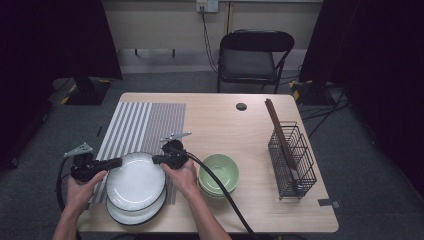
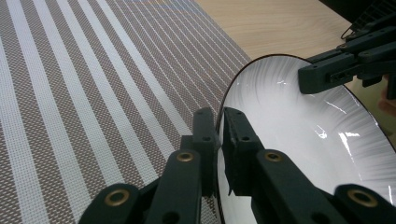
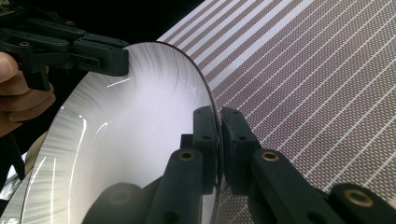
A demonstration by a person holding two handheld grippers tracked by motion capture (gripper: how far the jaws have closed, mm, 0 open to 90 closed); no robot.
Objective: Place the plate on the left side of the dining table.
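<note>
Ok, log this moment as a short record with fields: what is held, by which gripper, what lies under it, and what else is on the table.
held item: top white plate, gripped at opposite rims
left gripper: shut on the plate's rim
right gripper: shut on the plate's rim
below it: second plate with a dark rim
mat: striped placemat, partly under the plates
other items: green bowls, stacked; black wire rack holding dark sticks
surface: wooden table

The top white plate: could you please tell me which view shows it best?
The high view: the whole top plate shows there, held at both sides above a second plate. The left gripper view and the right gripper view show just its pinched rim and inside.
</note>
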